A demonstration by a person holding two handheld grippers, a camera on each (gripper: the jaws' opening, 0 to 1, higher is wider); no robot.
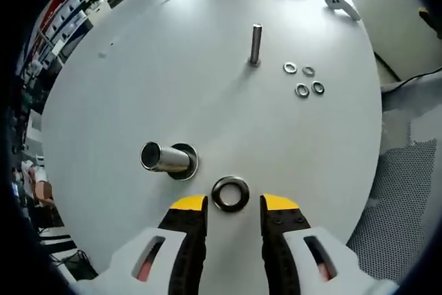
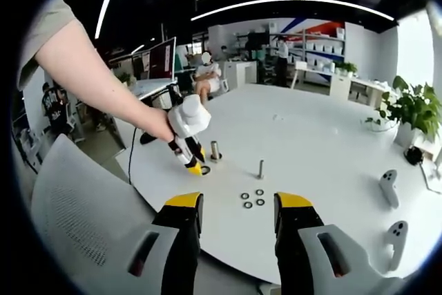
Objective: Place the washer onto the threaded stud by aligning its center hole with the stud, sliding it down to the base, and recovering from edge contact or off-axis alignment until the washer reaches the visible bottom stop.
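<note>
While the large stud (image 1: 168, 159) stands left on the white desk (image 1: 138, 88), the washer (image 1: 231, 193) lies flat just beside its base, between the parted tips of the left gripper (image 1: 234, 205) (jaws released). Right gripper (image 2: 236, 205) hovers off the desk edge, jaws spread, nothing held.

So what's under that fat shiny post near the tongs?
A flat metal ring lies around the foot of the fat post on the white table. The post leans toward the camera and covers part of the ring, so its bottom end is hidden.
</note>
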